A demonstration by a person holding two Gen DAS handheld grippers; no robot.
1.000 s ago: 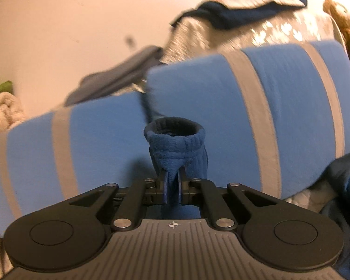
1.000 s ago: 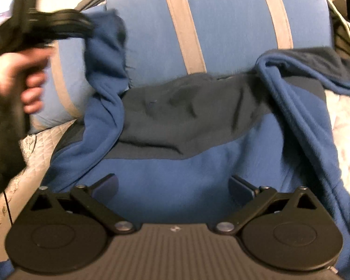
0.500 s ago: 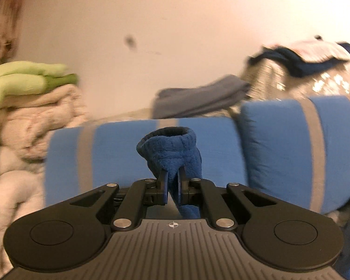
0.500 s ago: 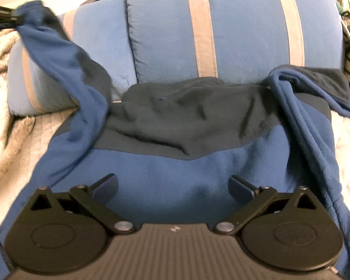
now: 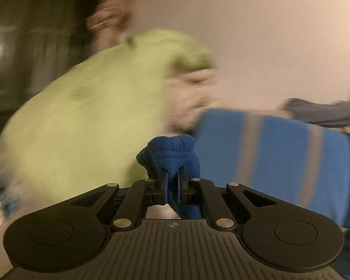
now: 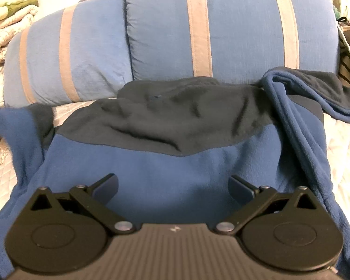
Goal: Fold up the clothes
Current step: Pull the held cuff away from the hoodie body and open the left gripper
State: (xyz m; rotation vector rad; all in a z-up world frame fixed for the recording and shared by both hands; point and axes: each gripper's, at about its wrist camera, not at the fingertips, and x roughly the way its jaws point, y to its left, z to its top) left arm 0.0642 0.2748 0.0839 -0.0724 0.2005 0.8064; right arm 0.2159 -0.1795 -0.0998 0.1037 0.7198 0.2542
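Left gripper (image 5: 172,187) is clamping the fleece jacket's (image 6: 175,163) sleeve cuff (image 5: 172,156); right gripper (image 6: 172,186) is hovering wide open, empty; folding barely begun.

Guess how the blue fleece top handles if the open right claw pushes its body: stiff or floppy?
Likely floppy: the fleece top lies in soft wrinkles, and its cuff bunches in the left claw. It probably rucks rather than slides. Seems light, and too fuzzy to slip from the right claw.

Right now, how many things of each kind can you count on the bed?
Blue pillows with grey stripes: 2
Blue-and-charcoal fleece jacket: 1
Black two-finger grippers: 2
Total: 5
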